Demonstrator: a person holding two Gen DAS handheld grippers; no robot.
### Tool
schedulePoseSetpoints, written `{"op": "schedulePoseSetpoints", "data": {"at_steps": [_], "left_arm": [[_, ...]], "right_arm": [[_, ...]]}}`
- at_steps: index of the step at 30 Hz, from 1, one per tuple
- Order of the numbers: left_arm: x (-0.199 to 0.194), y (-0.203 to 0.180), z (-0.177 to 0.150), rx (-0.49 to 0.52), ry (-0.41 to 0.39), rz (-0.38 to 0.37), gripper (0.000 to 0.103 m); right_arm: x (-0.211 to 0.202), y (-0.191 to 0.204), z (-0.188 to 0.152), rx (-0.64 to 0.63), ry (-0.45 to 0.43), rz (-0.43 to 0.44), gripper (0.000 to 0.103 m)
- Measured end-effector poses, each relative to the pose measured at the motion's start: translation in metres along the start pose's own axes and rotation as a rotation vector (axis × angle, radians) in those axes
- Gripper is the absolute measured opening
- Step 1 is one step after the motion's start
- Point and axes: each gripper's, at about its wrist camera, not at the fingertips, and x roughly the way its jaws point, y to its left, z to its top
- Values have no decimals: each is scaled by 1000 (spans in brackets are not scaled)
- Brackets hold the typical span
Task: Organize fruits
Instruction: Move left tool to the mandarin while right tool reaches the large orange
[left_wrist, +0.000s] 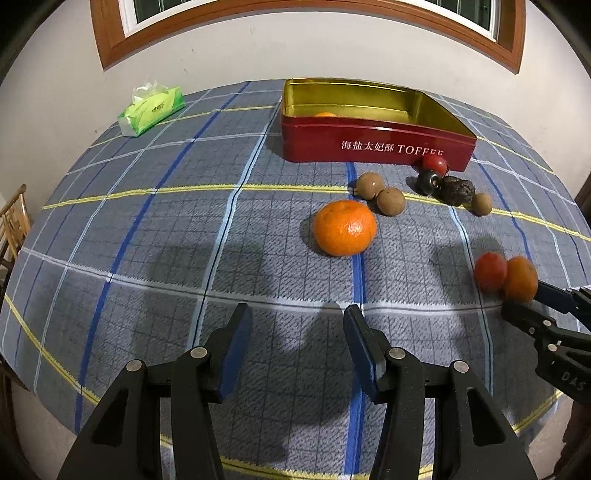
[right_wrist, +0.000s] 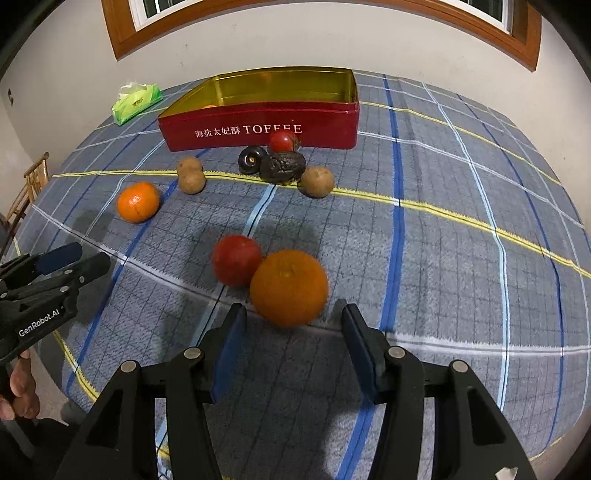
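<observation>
A red toffee tin (left_wrist: 369, 144) (right_wrist: 258, 129) stands open at the back of the checked tablecloth, with an orange (left_wrist: 325, 114) inside. My left gripper (left_wrist: 297, 314) is open over bare cloth, and a loose orange (left_wrist: 345, 228) (right_wrist: 138, 202) lies ahead of it. My right gripper (right_wrist: 293, 314) (left_wrist: 524, 299) is open. A second orange (right_wrist: 289, 288) (left_wrist: 521, 278) sits just beyond its fingertips, untouched by the pads, with a tomato (right_wrist: 236, 260) (left_wrist: 489, 272) against it. Three brown round fruits (right_wrist: 192, 181), a dark wrinkled fruit (right_wrist: 282, 168), a black round one (right_wrist: 252, 158) and a small tomato (right_wrist: 282, 141) lie before the tin.
A green tissue pack (left_wrist: 151, 110) (right_wrist: 136, 99) lies at the back left of the table. A wooden chair (left_wrist: 13, 218) stands off the left edge. A person's hand (right_wrist: 22, 387) holds the left gripper (right_wrist: 92, 256). A wall with a window rises behind the table.
</observation>
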Motion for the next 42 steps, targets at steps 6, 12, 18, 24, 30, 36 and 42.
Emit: {"op": "schedulePoseSetpoints", "data": {"at_steps": [6,12,18,24,30,36,42], "left_arm": [[7,-4,8,0,3,-13,53],[13,-7,14,-1,8,-25,53],[17,-12,22,0,1,-33,53],[22,-17,30,8,0,-40,53],[35,-18,39,-8,17,-53,53],[44,-20,48,-5,17,-49,53],[45,-21,50,0,2,-53,52]], "right_arm": [[3,3,5,-12,-17,-11,38],[7,-2,12,0,-20,-14,37],[8,-16,22,23,-25,-35,37],[12,-30,35,53,-28,-37,37],[16,-32,42,60,-29,-31,37],[22,-31,43,63,-25,-31,37],[22,-30,41,49,-27,-40,37]]}}
